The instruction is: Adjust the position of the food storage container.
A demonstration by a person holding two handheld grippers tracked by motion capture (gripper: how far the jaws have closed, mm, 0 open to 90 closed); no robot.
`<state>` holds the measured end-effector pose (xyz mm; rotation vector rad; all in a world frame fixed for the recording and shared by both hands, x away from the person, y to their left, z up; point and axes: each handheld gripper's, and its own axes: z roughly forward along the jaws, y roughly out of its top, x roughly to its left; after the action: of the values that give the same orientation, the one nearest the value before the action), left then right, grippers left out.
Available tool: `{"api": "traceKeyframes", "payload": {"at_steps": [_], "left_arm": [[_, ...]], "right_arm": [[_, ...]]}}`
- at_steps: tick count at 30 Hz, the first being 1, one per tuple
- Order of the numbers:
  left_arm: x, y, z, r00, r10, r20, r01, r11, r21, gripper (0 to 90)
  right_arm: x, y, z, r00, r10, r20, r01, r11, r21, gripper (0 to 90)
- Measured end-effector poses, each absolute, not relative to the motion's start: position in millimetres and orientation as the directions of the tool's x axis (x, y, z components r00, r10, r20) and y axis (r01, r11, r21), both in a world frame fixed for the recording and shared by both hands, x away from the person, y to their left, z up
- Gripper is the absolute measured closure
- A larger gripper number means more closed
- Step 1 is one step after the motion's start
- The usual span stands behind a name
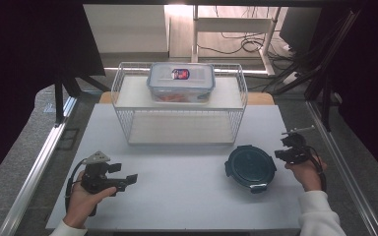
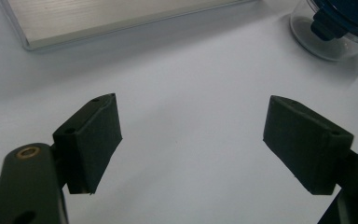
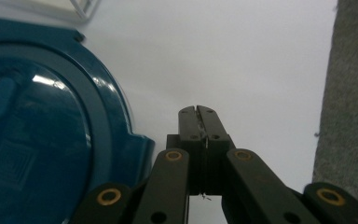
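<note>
Nearest the high camera are two hands, each with one gripper: the left gripper (image 1: 128, 180) rests on the white table (image 1: 187, 196) with its jaws spread wide and empty; the right gripper (image 1: 281, 154), pressed fully closed on nothing, sits just beside the one round blue-lidded container (image 1: 250, 167). Farther back, one wire rack (image 1: 179, 105) carries one rectangular lidded box (image 1: 181, 82).

A white rectangular table mat (image 1: 177, 196) covers the middle of the frame. At its upper centre stands a white wire two-tier rack (image 1: 236, 105), and on the top tier sits a clear rectangular lidded plastic box (image 1: 181, 81). A round glass container with a dark blue lid (image 1: 250, 167) lies on the mat at lower right, just left of the right gripper (image 1: 280, 154). The left gripper (image 1: 128, 176) sits at lower left, well apart from both.
</note>
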<state>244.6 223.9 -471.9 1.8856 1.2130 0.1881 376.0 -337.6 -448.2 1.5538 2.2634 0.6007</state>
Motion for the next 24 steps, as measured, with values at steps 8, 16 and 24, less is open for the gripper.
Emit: {"api": "traceKeyframes", "payload": {"at_steps": [8,16,24], "left_arm": [[245,224,-473,0.514,0.800,-0.309,0.677,-0.156,0.719,18.9],[246,223,-474,0.516,0.798,-0.311,0.679,-0.161,0.716,19.0],[247,222,-476,0.515,0.796,-0.319,0.686,-0.160,0.710,19.4]], "right_arm": [[371,-335,-460,-0.380,0.925,-0.011,0.809,0.338,0.481,89.0],[369,-332,-458,-0.382,0.924,-0.023,0.809,0.346,0.475,89.2],[363,-322,-456,-0.407,0.913,-0.008,0.805,0.363,0.470,89.3]]}}
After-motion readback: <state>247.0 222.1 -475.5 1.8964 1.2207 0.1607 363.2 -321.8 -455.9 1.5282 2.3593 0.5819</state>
